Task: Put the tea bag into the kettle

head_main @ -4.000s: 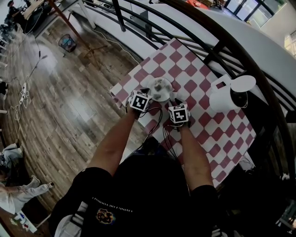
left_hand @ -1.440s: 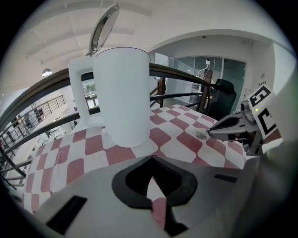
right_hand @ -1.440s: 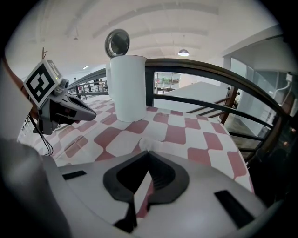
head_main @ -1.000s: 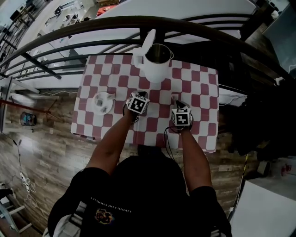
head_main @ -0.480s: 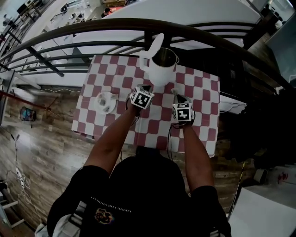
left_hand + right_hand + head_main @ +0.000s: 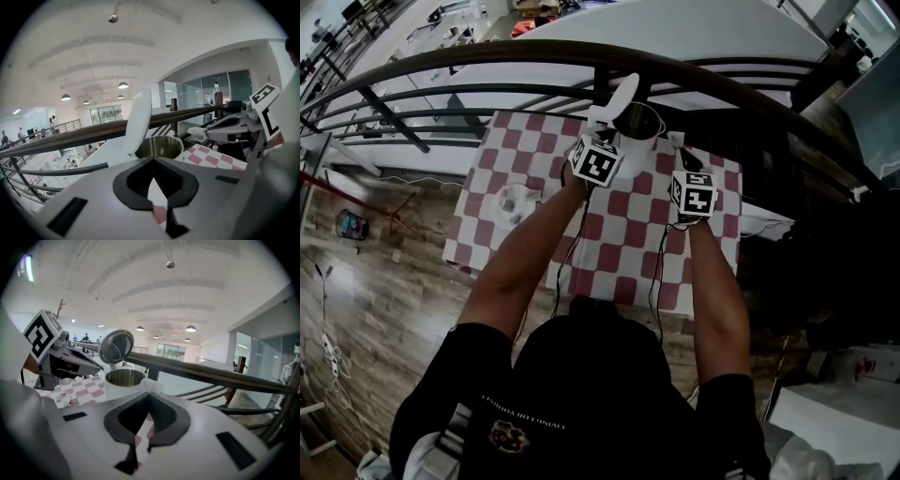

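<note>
White, the right hand-held gripper (image 6: 149, 393) is pinched shut on a small white tea bag (image 6: 151, 385), just beside the open mouth of the white steel-lined kettle (image 6: 124, 378). The left hand-held gripper (image 6: 154, 158) is closed, empty, near the kettle above the red-and-white checked bench (image 6: 623, 234).

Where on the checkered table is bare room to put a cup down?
The checkered cloth is bare between the two forearms, and at the far left corner beyond the small plate. The far middle is crowded: open kettle, left gripper and right gripper close together.
</note>
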